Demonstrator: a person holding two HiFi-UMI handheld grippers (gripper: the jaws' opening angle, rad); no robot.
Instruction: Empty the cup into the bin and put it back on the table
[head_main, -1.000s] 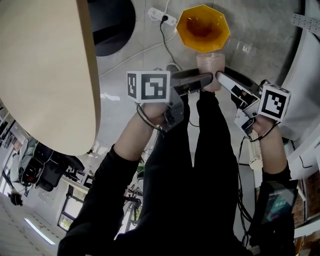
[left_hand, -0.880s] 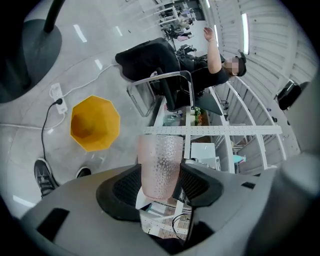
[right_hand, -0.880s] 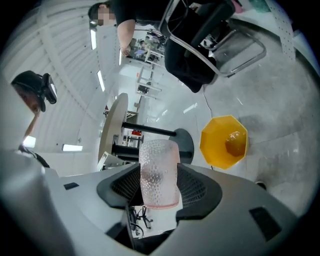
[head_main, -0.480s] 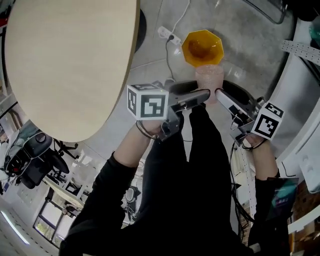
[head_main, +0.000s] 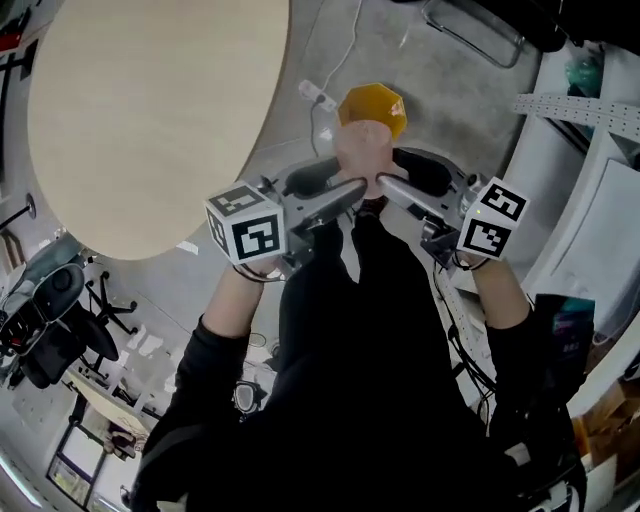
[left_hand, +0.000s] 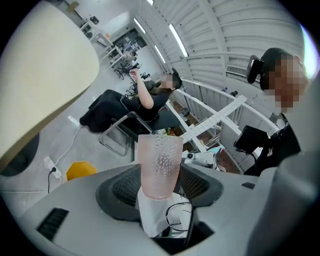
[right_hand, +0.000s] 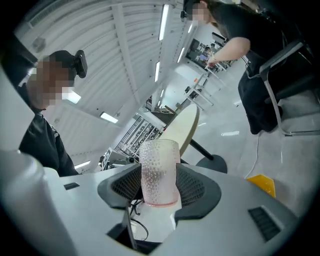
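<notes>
Bright, even white light falls from ceiling strip lamps (left_hand: 177, 39) toward twelve o'clock in both gripper views. Shadows are soft. Fisheye bending and black corners ring those views; the cup (left_hand: 159, 165) is sharp, the background softer.

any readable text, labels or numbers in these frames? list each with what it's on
None readable in any view.
Left marker cube: black-and-white square patterns only, no letters or digits.
Right marker cube: the same, patterns only.
Cup: bumpy pink surface, no print.
Bin: no label visible.
Background shelving: anything on it is too small to read.
</notes>
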